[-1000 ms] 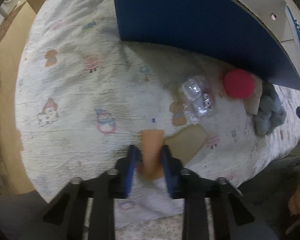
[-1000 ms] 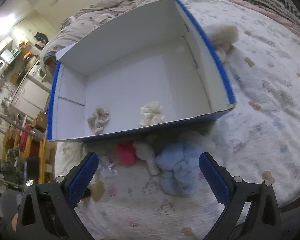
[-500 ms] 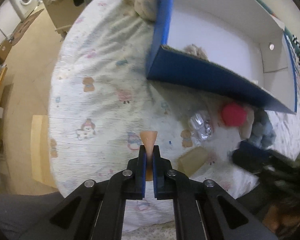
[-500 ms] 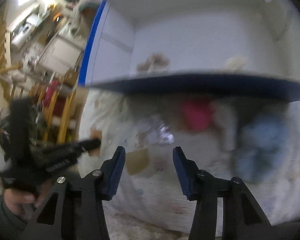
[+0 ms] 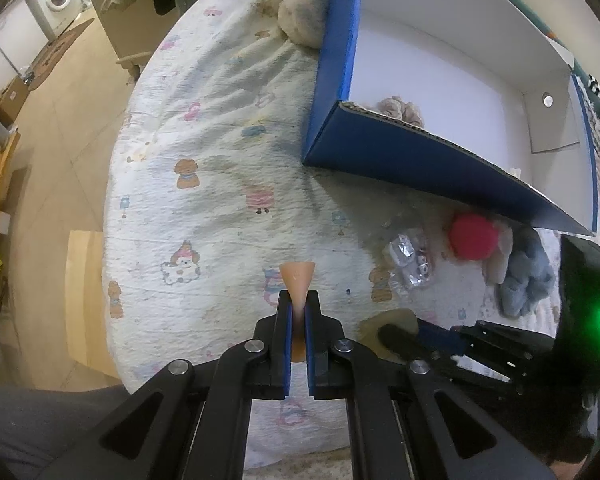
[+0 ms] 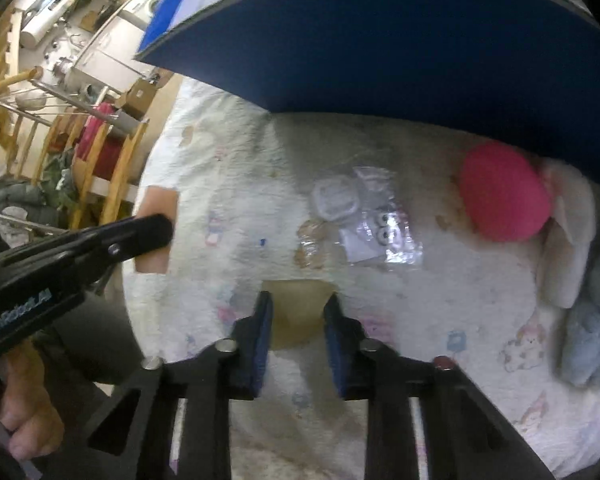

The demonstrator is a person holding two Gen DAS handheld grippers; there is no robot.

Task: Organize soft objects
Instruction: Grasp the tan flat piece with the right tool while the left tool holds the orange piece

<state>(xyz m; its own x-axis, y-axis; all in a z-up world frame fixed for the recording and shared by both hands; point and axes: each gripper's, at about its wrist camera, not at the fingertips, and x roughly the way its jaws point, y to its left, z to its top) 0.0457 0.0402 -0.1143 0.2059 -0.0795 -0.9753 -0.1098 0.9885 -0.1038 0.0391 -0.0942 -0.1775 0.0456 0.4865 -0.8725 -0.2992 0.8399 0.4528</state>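
Observation:
My left gripper (image 5: pixel 298 300) is shut on an orange sponge piece (image 5: pixel 297 278) and holds it above the bed's near edge; the piece also shows in the right wrist view (image 6: pixel 158 208). My right gripper (image 6: pixel 298 304) is open, its fingers on either side of a tan sponge piece (image 6: pixel 298 312) lying on the quilt. The blue box (image 5: pixel 400 156) with white inside stands behind and holds a beige scrunchie (image 5: pixel 400 106). A red ball (image 6: pixel 504 196), a white plush (image 6: pixel 568 240) and a blue fluffy item (image 6: pixel 596 320) lie by the box.
A clear plastic bag with small parts (image 6: pixel 364 220) lies on the quilt (image 5: pixel 220 184) between the sponge pieces and the red ball. A cream plush (image 5: pixel 300 20) rests at the box's far corner. The floor (image 5: pixel 60 160) is left of the bed.
My left gripper has closed on the orange sponge piece and lifted it. My right gripper swung down from above the box, narrowed, and now straddles the tan piece.

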